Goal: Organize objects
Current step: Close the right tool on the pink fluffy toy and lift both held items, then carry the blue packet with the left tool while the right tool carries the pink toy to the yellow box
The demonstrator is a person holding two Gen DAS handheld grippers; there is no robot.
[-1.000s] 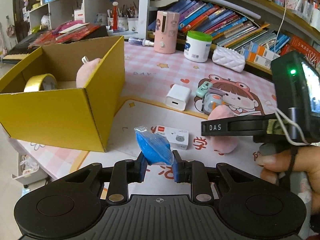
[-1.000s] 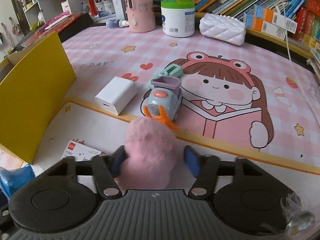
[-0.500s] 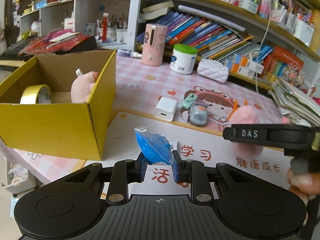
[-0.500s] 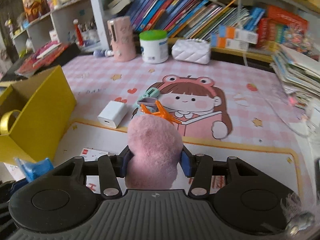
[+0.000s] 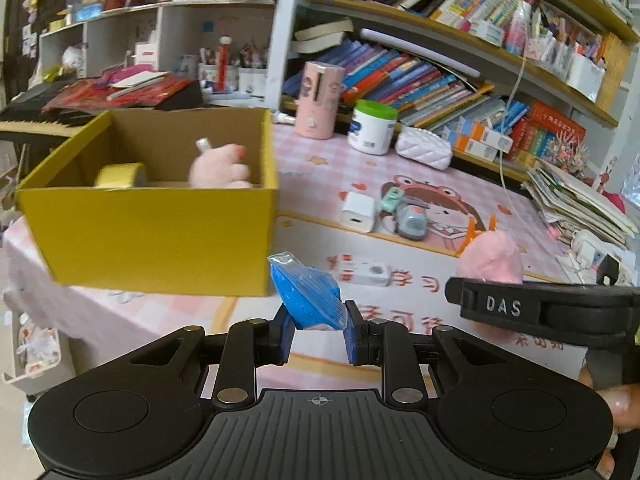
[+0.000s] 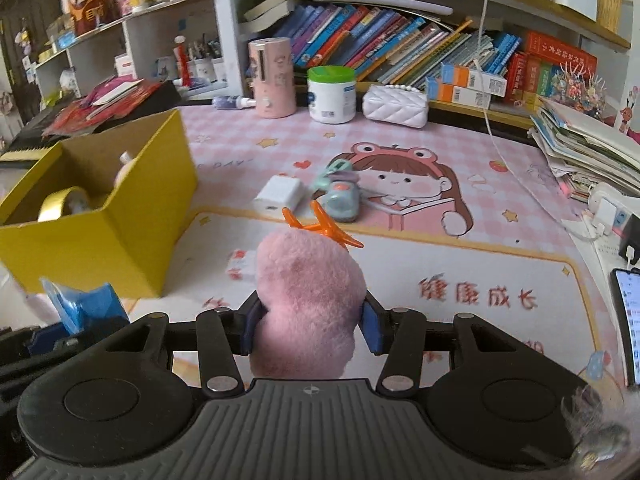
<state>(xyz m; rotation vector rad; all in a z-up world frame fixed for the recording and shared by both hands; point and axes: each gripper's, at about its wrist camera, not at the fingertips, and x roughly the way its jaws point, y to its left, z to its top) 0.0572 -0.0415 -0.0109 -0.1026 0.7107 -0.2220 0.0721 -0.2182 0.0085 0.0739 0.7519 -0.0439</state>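
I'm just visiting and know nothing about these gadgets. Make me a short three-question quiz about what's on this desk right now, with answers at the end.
1. True or false: the left claw is empty.
2. Which is inside the yellow box? A) gold tape roll B) white charger C) toy car
3. What does the right claw hold?

Key
1. False: it is shut on a blue packet.
2. A: the gold tape roll sits in the box beside a pink plush; the white charger and toy car lie on the mat.
3. A pink plush toy with orange antlers.

Child's study: bookshelves [image 6: 400,40], cartoon deskmat [image 6: 400,184]
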